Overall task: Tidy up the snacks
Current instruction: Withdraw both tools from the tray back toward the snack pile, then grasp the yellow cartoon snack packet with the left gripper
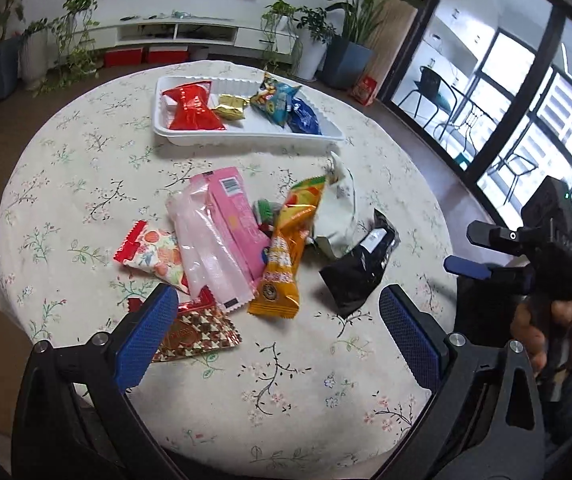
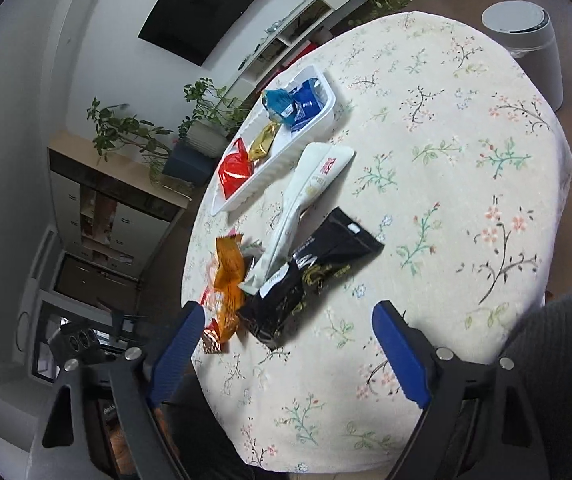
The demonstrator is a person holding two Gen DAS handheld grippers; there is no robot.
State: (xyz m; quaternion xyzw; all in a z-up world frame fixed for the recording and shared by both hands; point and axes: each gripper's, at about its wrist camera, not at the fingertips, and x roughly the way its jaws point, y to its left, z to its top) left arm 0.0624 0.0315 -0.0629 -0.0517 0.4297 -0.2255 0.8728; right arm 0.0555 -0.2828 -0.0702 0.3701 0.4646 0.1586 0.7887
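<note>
Floral tablecloth (image 1: 86, 208) bears a white tray (image 1: 246, 134), lengthwise left-right.

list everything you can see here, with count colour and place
tray: 1, white, far side of table
red packet: 1, red, tray's left end
gold packet: 1, gold, in tray beside the red one
blue packets: 2, light blue and dark blue, tray's right end
pink packets: 2, pink and pale pink, in the loose pile mid-table
strawberry packet: 1, white with red print, pile's left
orange packet: 1, orange, pile's middle
white packet: 1, white, pile's right
black packet: 1, black, pile's right edge
patterned packet: 1, red-brown, near edge of pile
table: 1, floral cloth
bin: 1, white, on floor
left gripper: open, empty
right gripper: open, empty
</note>
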